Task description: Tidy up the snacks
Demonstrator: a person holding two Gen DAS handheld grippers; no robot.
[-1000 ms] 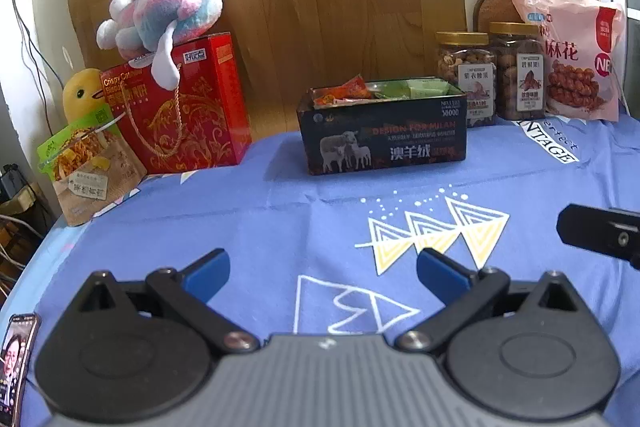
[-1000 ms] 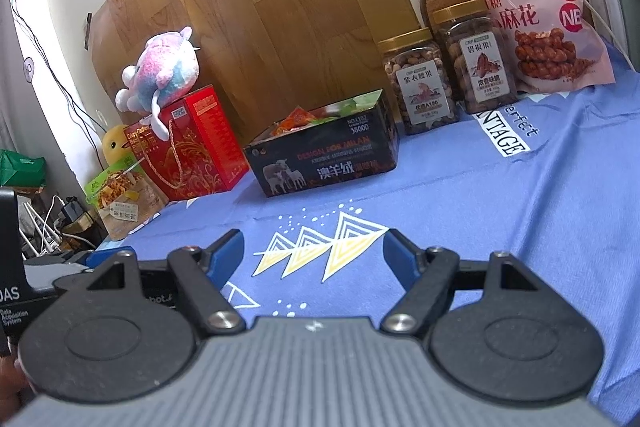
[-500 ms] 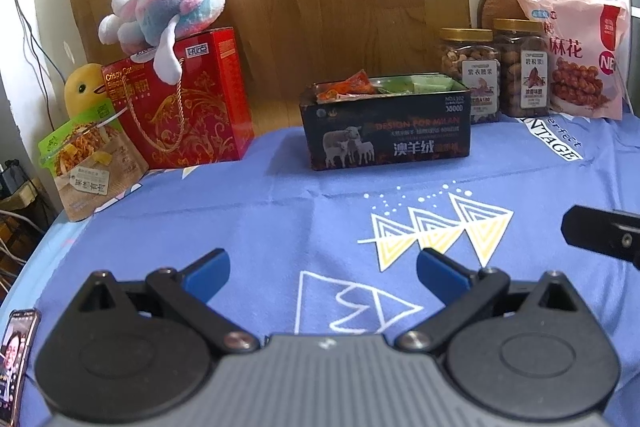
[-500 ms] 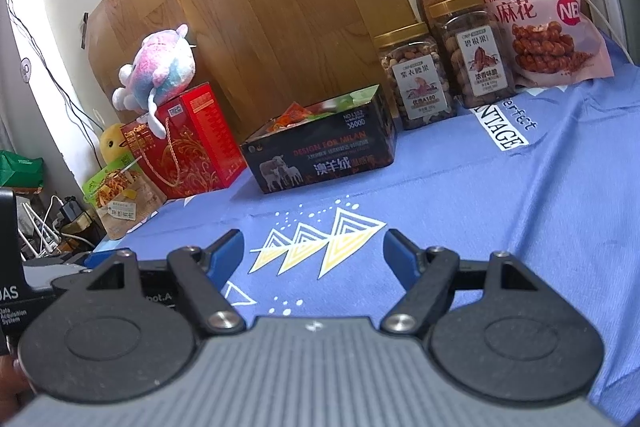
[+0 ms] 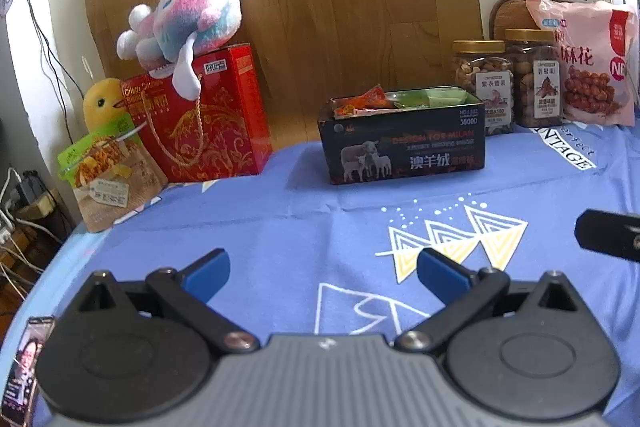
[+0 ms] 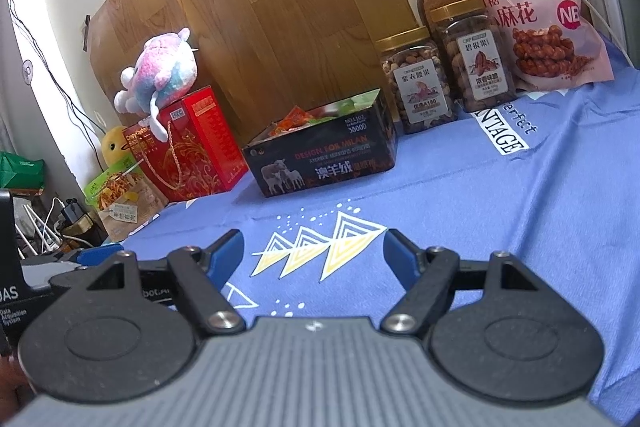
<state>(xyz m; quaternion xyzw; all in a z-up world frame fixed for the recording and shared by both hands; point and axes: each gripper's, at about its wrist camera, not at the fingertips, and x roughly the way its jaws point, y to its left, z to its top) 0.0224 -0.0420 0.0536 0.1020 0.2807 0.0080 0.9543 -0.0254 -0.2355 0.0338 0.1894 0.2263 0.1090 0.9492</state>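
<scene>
Grippers left [image 5: 323, 274] and right [image 6: 313, 254] both spread wide, empty, over blue cloth [image 5: 280, 227], dark snack box [image 5: 404, 147] far centre, red gift box [image 5: 200, 123] far left, nut jars [image 6: 444, 79] far right

Both grippers alike: left gripper [image 5: 322, 273] & right gripper [image 6: 314, 253] w/ blue pads, black link arms behind, silver pivot screws, round black housings, grey ribbed body.

Snack box [image 5: 404, 151] btwn gift box [image 5: 200, 119] & jars [image 5: 504, 87]
</scene>
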